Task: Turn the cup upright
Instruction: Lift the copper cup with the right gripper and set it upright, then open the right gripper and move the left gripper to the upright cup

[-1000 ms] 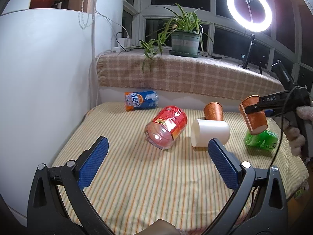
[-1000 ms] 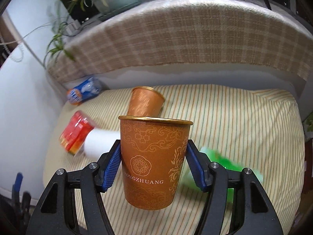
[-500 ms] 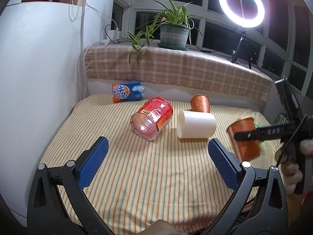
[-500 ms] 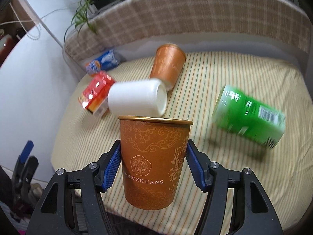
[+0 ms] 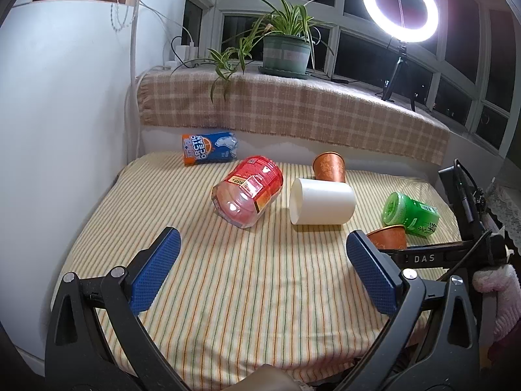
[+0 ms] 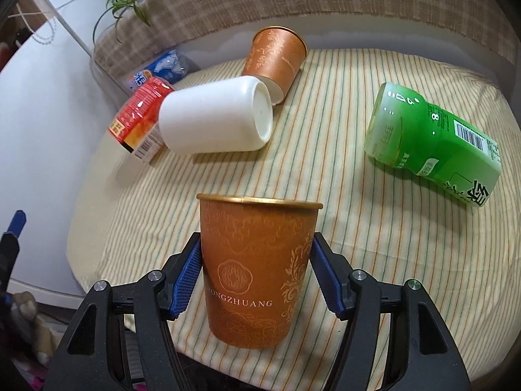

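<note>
Striped cloth (image 6: 325, 104) lies under the upright orange cup (image 6: 257, 273), clamped by the right gripper (image 6: 257, 280); the left gripper (image 5: 263, 280) gapes wide, holding nothing.

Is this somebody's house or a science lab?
Most likely somebody's house. A potted plant sits on a window ledge under a checked cloth, drink containers lie on a table with a striped cloth, and a ring light suggests a home filming corner.
</note>
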